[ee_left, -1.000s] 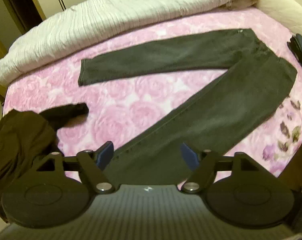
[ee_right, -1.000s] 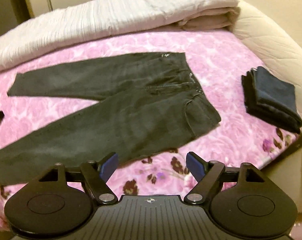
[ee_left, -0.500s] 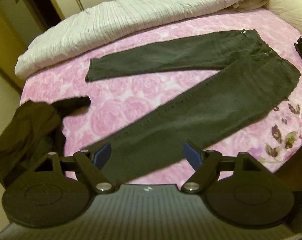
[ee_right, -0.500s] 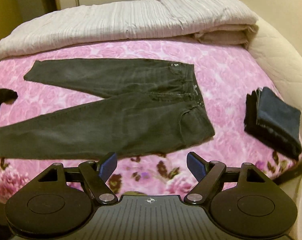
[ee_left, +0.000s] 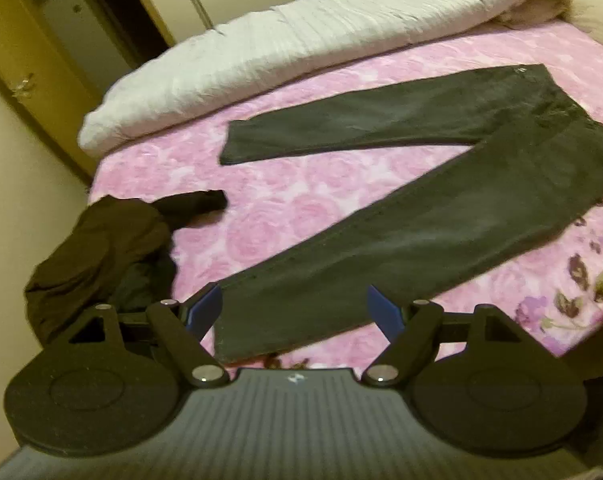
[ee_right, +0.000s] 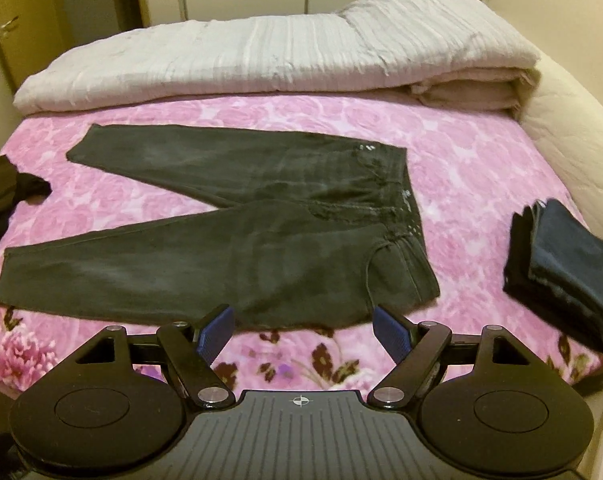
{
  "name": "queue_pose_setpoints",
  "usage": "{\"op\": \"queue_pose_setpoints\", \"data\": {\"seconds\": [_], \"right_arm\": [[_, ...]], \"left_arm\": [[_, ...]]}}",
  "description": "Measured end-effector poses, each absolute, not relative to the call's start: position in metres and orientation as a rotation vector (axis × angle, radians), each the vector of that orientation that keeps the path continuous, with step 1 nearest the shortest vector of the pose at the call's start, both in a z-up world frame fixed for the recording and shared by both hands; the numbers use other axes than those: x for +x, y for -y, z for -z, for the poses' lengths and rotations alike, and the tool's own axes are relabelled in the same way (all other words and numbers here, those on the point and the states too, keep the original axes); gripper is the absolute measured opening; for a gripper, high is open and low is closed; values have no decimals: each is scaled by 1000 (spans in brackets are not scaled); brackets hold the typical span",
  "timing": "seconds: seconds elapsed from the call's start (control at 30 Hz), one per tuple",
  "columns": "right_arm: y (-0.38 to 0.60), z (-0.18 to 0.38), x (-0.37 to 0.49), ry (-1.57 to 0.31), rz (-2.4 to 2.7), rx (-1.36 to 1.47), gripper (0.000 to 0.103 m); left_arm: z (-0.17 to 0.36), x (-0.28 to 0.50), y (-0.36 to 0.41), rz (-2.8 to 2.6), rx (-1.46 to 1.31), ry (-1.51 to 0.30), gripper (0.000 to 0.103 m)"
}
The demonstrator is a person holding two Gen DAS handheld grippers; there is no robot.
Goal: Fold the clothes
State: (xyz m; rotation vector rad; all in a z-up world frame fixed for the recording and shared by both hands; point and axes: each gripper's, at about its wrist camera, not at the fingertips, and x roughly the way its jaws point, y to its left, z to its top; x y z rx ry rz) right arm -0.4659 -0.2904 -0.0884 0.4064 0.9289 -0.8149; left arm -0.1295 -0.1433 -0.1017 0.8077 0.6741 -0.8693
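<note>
Pink rose-patterned bedding covers the bed (ee_right: 481, 168) on which the work is laid out, with pale wardrobe doors behind its far edge. At the middle of this surface lie the dark jeans (ee_right: 229, 256), spread flat and unfolded, the waistband toward the right edge of the bed and the two legs splayed in a V toward the left edge; the nearer leg ends close to the front edge. Compared with the views of a second earlier, both cameras have drawn back and swung: the left view now takes in the whole hem of the nearer leg just ahead of the tool, and the right view squares up on the waistband corner, while the garment itself has not shifted or creased. The left gripper (ee_left: 295, 309) stands wide apart with nothing between its blue pads, poised above that hem; the right gripper (ee_right: 303, 331) is likewise spread wide and empty, above the front edge just short of the hip. This reads as the approach to a first fold, probably laying one leg over the other, with no grasp yet made. Outward from the jeans, a stack of folded dark clothes (ee_right: 561, 276) sits near the right edge, suggesting earlier items are finished, and a crumpled dark garment (ee_left: 109, 256) waits at the left front corner. A rolled pale duvet (ee_right: 261, 64) runs along the far edge.
</note>
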Motion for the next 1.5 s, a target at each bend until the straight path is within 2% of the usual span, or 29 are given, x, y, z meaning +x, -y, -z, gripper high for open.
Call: {"op": "queue_pose_setpoints", "data": {"seconds": [0.33, 0.57, 0.7, 0.8, 0.9, 1.07, 1.23, 1.4, 1.47, 1.5], "right_arm": [[303, 106, -461, -964, 708, 284, 80], [305, 143, -466, -1005, 591, 41, 80], [310, 161, -468, -1029, 579, -10, 80], [314, 171, -465, -1010, 588, -17, 80], [320, 185, -461, -993, 592, -23, 80], [332, 226, -455, -1099, 591, -49, 80], [341, 263, -457, -1194, 593, -75, 80], [347, 300, -464, -1310, 537, -233, 80], [349, 313, -469, -1337, 515, -291, 80], [351, 320, -472, -1351, 504, -320, 80]], "left_arm": [[106, -143, 124, 782, 908, -634, 76], [146, -149, 110, 789, 1072, -604, 76], [178, -144, 113, 862, 1141, -570, 76], [213, -135, 124, 938, 1214, -541, 68], [255, -126, 134, 994, 1332, -463, 65], [325, -102, 135, 1041, 1570, -342, 63], [364, -62, 131, 1011, 1680, -326, 49], [377, -42, 134, 1016, 1738, -312, 48], [376, -39, 138, 1026, 1741, -329, 40], [375, -37, 141, 1038, 1729, -360, 25]]}}
